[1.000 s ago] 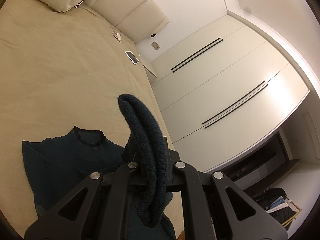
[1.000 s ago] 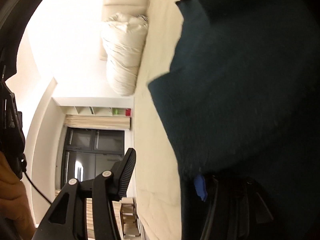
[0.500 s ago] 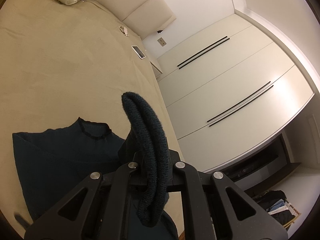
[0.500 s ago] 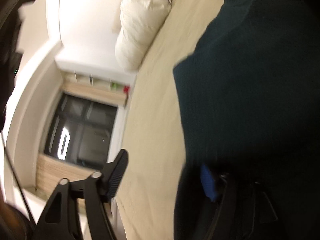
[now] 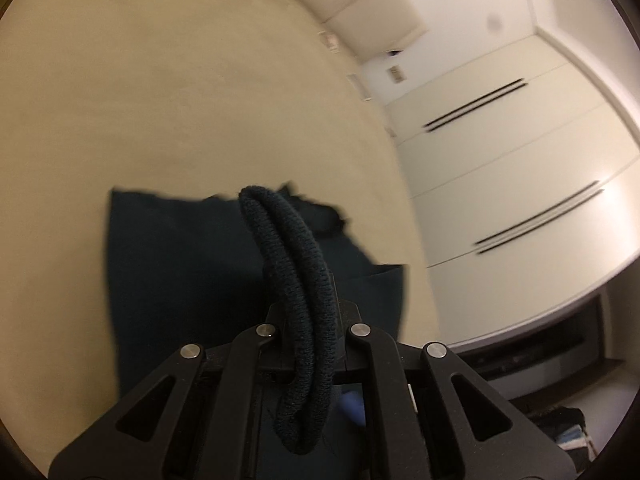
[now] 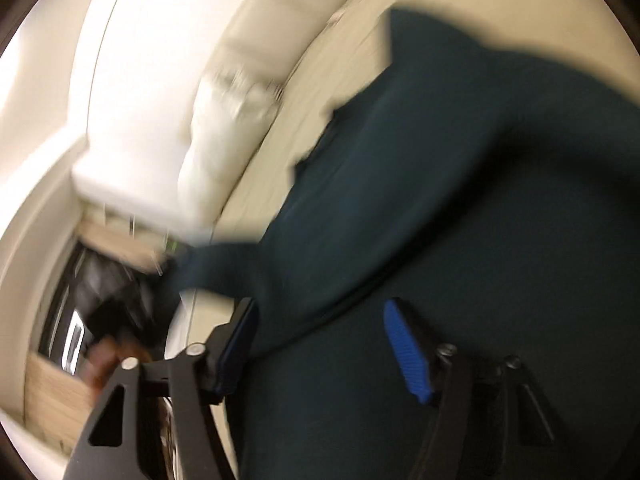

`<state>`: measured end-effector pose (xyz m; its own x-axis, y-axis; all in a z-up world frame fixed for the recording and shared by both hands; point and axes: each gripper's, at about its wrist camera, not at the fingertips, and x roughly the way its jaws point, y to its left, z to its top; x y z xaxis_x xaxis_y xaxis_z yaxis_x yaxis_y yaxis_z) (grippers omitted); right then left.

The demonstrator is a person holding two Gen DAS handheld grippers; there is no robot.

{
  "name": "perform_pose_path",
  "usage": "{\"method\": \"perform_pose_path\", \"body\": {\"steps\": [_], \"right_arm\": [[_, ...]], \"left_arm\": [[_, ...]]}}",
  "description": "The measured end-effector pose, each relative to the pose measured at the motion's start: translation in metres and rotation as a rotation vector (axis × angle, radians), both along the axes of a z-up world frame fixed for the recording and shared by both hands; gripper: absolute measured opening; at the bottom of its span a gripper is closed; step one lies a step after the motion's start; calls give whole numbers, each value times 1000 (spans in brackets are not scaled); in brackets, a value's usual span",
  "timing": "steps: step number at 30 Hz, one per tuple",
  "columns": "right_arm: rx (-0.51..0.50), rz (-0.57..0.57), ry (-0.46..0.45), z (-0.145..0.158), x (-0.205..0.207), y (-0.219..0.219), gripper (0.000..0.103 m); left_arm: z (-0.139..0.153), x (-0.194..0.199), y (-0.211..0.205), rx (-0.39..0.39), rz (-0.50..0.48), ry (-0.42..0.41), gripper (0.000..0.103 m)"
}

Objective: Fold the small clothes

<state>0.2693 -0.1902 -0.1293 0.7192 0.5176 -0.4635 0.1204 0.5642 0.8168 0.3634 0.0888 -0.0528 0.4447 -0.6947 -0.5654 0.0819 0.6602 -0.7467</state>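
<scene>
The beige bed (image 5: 168, 92) fills the upper left of the left view, and the dark teal garment (image 5: 180, 264) lies low on it. The left gripper (image 5: 308, 328) pinches its ribbed hem (image 5: 292, 280), likely to carry 1 fold over. The right gripper (image 6: 320, 340) is spread wide, holding nothing.

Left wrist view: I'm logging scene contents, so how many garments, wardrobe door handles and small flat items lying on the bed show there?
Dark teal garment, its hem shut in the left gripper: 1
Long dark wardrobe handle pairs: 2
Small flat items on the bed, blurred: 2
Total: 5
</scene>
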Motion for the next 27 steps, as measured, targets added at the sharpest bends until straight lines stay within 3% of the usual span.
{"method": "perform_pose_path", "body": {"steps": [3,7,11,12,16,20,24,27], "right_arm": [[1,-138,-37,4,-9,-56,67],[0,-259,-83,14,-12,-111,67],[161,-393,-125,1,-28,-167,66],[172,-391,-120,-3,-29,-169,66],[26,-302,-95,6,-22,-146,69],[66,-328,-87,5,-21,-156,67],[160,-361,-68,-6,-32,-174,60],[151,-331,-52,-5,-40,-173,60]], "left_arm": [[-19,-3,-3,-6,9,19,6],[-10,-5,-15,-24,-12,-31,6],[-9,-6,-29,-39,-31,-55,6],[-14,-6,-33,-29,-34,-46,6],[-46,2,-38,21,-25,23,6],[-84,3,-21,4,7,93,7],[-89,8,-20,13,0,68,8],[-92,9,-18,55,-25,70,8]]}}
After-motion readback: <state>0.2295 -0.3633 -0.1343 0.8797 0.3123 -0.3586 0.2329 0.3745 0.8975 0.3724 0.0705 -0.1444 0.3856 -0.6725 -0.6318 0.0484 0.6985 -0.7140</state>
